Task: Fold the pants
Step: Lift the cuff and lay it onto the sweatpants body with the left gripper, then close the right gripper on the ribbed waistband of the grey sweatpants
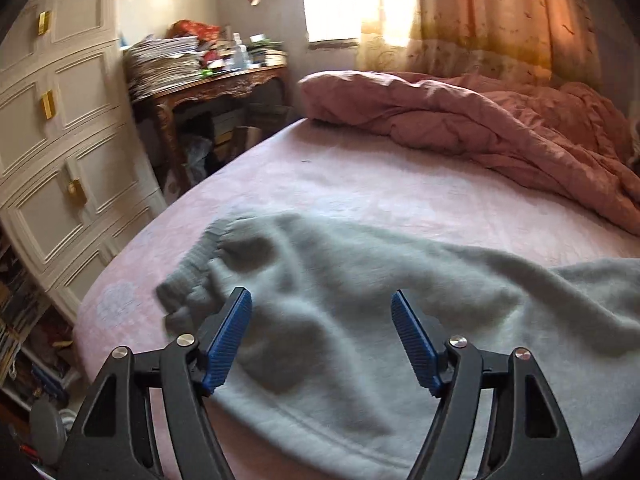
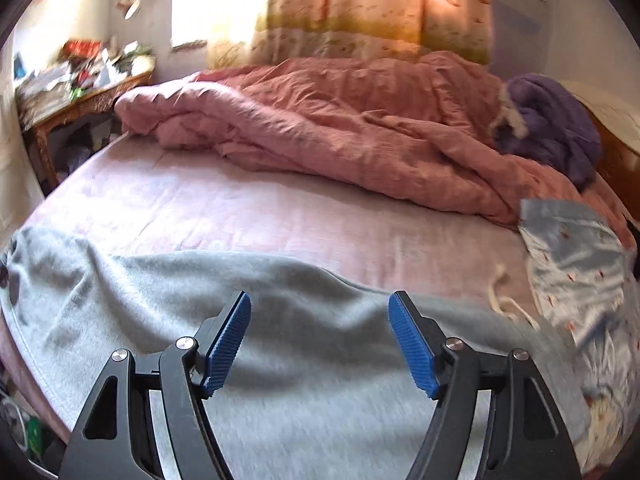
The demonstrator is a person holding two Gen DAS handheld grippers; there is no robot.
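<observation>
Light grey sweatpants (image 1: 360,300) lie spread across the near side of the pink bed sheet (image 1: 320,184). Their ribbed cuffs (image 1: 196,256) point to the left in the left wrist view. My left gripper (image 1: 322,300) is open and empty above the leg part near the cuffs. In the right wrist view the same pants (image 2: 300,320) fill the lower frame, with a white drawstring (image 2: 506,296) at the right. My right gripper (image 2: 320,300) is open and empty above the pants near the waist end.
A rumpled pink duvet (image 2: 340,132) lies along the far side of the bed, with a purple blanket (image 2: 552,120) on it. A blue patterned garment (image 2: 576,264) lies at the right. A white dresser (image 1: 60,140) and a cluttered wooden desk (image 1: 216,80) stand left of the bed.
</observation>
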